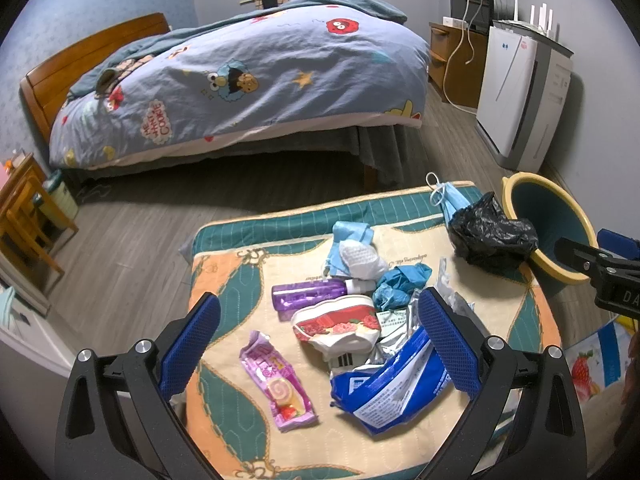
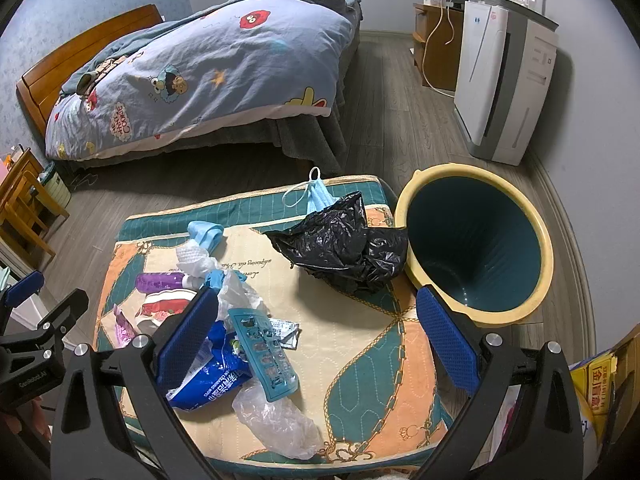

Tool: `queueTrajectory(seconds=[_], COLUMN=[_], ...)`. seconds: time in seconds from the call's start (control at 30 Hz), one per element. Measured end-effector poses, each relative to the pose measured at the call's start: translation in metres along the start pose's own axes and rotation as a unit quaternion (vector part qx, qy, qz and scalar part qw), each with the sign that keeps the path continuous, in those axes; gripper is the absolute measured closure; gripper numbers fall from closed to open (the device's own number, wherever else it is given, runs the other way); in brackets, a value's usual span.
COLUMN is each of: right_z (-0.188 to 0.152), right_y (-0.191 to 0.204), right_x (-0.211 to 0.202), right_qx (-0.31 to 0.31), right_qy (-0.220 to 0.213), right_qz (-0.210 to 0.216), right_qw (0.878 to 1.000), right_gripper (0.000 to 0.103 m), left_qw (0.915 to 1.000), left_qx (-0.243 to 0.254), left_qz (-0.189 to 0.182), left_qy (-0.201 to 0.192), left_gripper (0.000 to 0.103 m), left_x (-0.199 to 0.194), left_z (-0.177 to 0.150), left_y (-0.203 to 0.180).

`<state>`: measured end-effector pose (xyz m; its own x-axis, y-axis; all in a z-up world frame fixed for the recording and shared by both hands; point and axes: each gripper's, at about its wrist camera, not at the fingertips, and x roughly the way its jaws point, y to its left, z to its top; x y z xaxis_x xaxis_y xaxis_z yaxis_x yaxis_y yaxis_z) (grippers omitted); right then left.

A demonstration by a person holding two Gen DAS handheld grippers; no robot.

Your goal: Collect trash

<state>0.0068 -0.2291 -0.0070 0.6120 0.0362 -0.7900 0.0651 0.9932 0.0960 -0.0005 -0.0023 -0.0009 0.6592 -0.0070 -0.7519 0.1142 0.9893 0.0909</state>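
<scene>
Litter on a quilted worktop (image 2: 360, 360) beside a tipped bin.
Both hand-held grippers, left (image 1: 320, 344) and right (image 2: 316, 340), spread, empty; purple plastic bottle (image 1: 308, 294) ahead of left, axis crosswise, cap rightward; teal yellow-rimmed bin (image 2: 476, 248) ahead-right, mouth facing right gripper.

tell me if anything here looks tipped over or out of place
The bin beside the mat leans over, its mouth facing the cameras, and looks empty. The black bag that might line it lies crumpled on the mat, against the rim.
</scene>
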Motion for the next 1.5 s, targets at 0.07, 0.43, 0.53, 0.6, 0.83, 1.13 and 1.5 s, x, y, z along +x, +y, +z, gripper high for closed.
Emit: queueTrajectory(seconds=[0.07, 0.43, 0.53, 0.6, 0.83, 1.13, 1.5], right_z=[0.0, -0.0001, -0.0009, -0.0009, -0.0006, -0.0003, -0.003], right_y=[0.0002, 0.0006, -0.0003, -0.0001, 0.0005, 0.0006, -0.0027], right_x=[0.0, 0.0003, 0.0006, 0.0006, 0.0005, 0.0008, 0.0036], right_qx=[-0.001, -0.001, -0.001, -0.002, -0.002, -0.002, 0.002], right_qy=[0.0, 0.0, 0.001, 0.0, 0.001, 0.001, -0.002], right_qz=[-0.001, -0.001, -0.001, -0.001, -0.001, -0.002, -0.002], right_qw=[1.0, 1.0, 1.0, 1.0, 1.0, 1.0, 1.0], right_gripper=[0.005, 0.005, 0.006, 0.005, 0.005, 0.005, 0.005], left_qw=[1.0, 1.0, 1.0, 1.0, 1.0, 1.0, 0.9999], left_qx=[0.0, 0.0, 0.0, 0.0, 0.001, 0.001, -0.009], left_qz=[0.0, 0.0, 0.001, 0.001, 0.001, 0.0, -0.006], left_qy=[0.0, 0.0, 0.001, 0.001, 0.002, 0.001, -0.003], left_gripper=[0.005, 0.005, 0.005, 0.005, 0.005, 0.005, 0.005], left_x=[0.0001, 0.0002, 0.0002, 0.0002, -0.0011, -0.0011, 0.0016], left_z=[-0.0001, 0.0, 0.0001, 0.0001, -0.0012, -0.0012, -0.0028], left_y=[-0.0001, -0.0001, -0.0002, -0.0001, -0.0001, -0.0002, 0.0013])
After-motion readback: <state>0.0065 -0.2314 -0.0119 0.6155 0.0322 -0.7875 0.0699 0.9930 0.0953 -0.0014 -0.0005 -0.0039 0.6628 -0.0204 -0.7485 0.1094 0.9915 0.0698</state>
